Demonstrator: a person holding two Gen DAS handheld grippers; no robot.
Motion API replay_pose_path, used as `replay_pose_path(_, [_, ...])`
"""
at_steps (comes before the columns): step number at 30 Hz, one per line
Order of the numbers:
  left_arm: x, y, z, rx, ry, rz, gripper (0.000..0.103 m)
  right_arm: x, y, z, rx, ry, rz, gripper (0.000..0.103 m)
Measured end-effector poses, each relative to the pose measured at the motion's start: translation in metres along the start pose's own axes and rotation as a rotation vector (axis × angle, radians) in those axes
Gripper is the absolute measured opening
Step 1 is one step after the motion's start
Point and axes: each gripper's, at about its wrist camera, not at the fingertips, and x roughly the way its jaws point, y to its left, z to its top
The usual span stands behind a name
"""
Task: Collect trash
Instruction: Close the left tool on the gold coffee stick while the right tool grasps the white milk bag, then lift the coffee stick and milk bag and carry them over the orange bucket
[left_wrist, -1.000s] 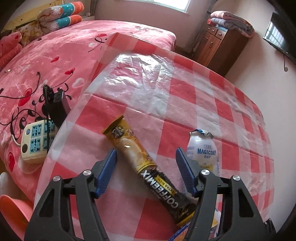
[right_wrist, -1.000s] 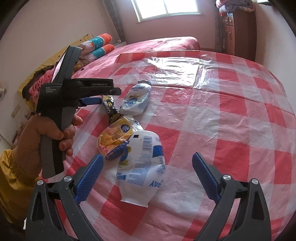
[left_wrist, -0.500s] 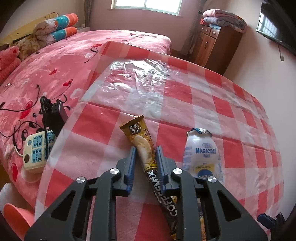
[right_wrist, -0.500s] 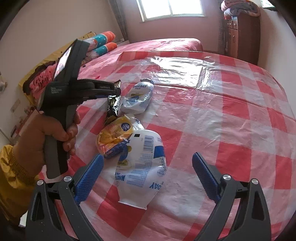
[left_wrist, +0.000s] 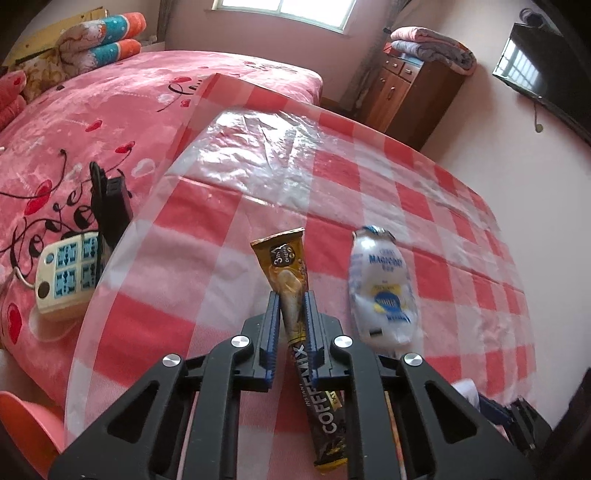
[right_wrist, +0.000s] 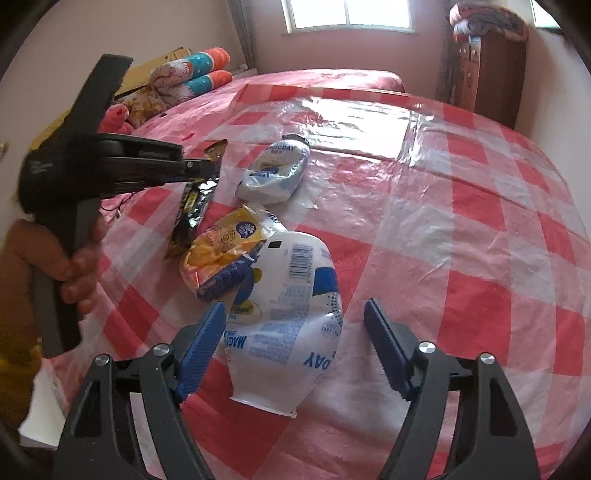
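Coffee sachet (left_wrist: 291, 295) first, in the left wrist view: the left gripper (left_wrist: 291, 306) has its blue-padded jaws pressed against both sides of the gold and black COFFEEMIX stick, whose gold end juts forward past the fingertips while the black lettered end runs back under the gripper body. To the right of it a white MAGICDAY pouch (left_wrist: 382, 291) lies flat on the red and white checked tablecloth (left_wrist: 207, 266), apart from the sachet. Only this view shows what sits off the table's left edge: a cream power strip (left_wrist: 64, 275) with a black plug (left_wrist: 109, 210) on the pink bedspread (left_wrist: 74, 147).

Right wrist view: the right gripper (right_wrist: 295, 332) is spread wide, its blue fingers (right_wrist: 205, 339) either side of a larger white pouch (right_wrist: 291, 325) with a barcode, which lies printed side up between them; whether the pads touch it I cannot tell. Just beyond that pouch, touching it, is a crumpled yellow wrapper (right_wrist: 221, 254), a piece the other camera does not make out. From this side the left gripper (right_wrist: 207, 166) appears in profile, gripped by a hand (right_wrist: 70, 266), with the sachet (right_wrist: 197, 199) dangling from its tip, tilted, lower end near the cloth. The smaller MAGICDAY pouch (right_wrist: 275, 173) rests farther back, near the sachet.
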Motion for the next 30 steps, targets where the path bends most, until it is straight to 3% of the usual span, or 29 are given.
replay_pose_path(6, [-0.014, 0.004, -0.018, 0.018, 0.048, -0.042, 0.014, -0.003, 0.007, -0.005, -0.054, 0.002, -0.030, 0.054])
replay_pose_path(11, [-0.023, -0.001, -0.034, 0.074, 0.088, -0.012, 0.015, -0.008, 0.005, -0.012, -0.058, -0.001, -0.019, 0.054])
replay_pose_path(16, [-0.026, -0.015, -0.047, 0.144, 0.107, 0.056, 0.045, -0.015, 0.005, -0.019, -0.061, -0.011, -0.014, 0.054])
replay_pose_path(24, [-0.030, -0.036, -0.072, 0.275, 0.101, 0.165, 0.045, -0.021, 0.006, -0.028, -0.055, -0.019, 0.002, 0.054])
replay_pose_path(30, [-0.040, -0.043, -0.088, 0.312, 0.070, 0.169, 0.029, -0.025, 0.005, -0.031, -0.037, -0.028, 0.012, 0.054])
